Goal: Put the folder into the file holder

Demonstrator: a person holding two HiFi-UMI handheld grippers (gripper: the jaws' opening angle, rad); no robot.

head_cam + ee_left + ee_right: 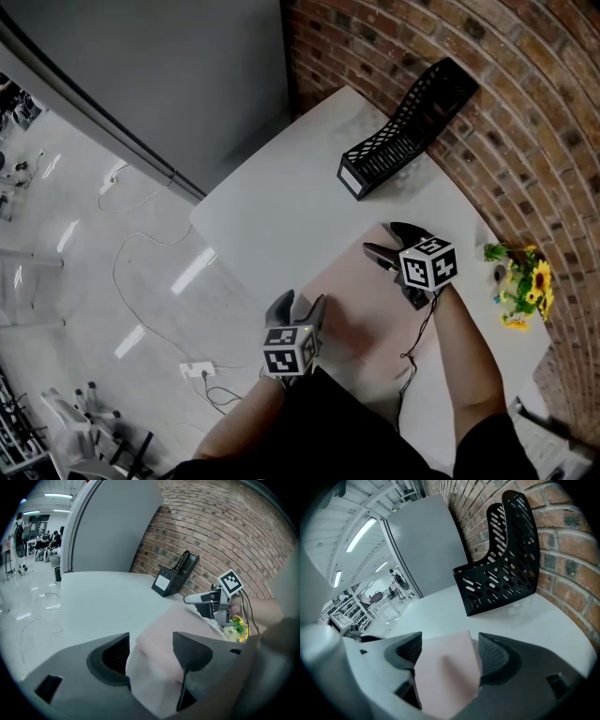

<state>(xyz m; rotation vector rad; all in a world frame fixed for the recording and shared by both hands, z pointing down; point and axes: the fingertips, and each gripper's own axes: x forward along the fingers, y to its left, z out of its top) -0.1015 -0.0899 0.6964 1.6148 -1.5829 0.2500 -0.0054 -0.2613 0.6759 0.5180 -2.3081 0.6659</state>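
Folder [361,314], pink, lies flat on the white table [281,206], close in front of the person. The left gripper [300,305] hangs over its near-left edge with jaws spread; the pink sheet shows between them, unpinched. The right gripper [380,239] is at the folder's far corner, jaws likewise wide and gripping nothing. Farther off, well apart, the black file holder [398,131] sits beside the brick wall [525,141].
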